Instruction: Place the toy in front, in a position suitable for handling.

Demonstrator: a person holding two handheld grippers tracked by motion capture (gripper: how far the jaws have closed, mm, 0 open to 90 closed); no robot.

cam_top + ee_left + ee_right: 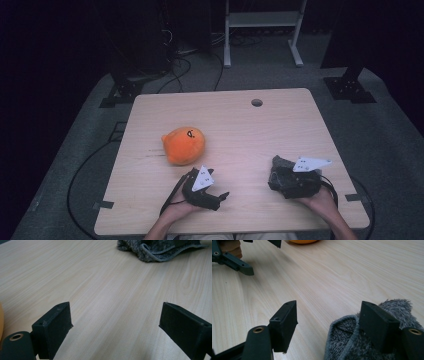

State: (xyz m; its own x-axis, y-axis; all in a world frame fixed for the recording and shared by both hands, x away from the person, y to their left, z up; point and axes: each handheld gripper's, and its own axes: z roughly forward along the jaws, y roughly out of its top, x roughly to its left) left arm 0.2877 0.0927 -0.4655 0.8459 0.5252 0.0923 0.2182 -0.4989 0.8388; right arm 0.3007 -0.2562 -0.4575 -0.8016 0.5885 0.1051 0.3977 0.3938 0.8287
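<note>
At four o'clock on the table (pixel 235 125), the grey fleece cloth (pixel 362 340) lies touching the right gripper (pixel 332 322), jaws wide, one pad on it; left gripper (pixel 115 325) wide, empty.

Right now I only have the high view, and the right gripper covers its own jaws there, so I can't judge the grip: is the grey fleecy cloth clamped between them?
Observer: No. In the right gripper view the right gripper stands open. The grey fleecy cloth lies bunched at one jaw and reaches partly into the gap; the other jaw stands apart from it.
Operator: And the left gripper's jaws?
Observer: The left gripper is open too, with bare light wooden table between its jaws, and it faces the cloth.
</note>
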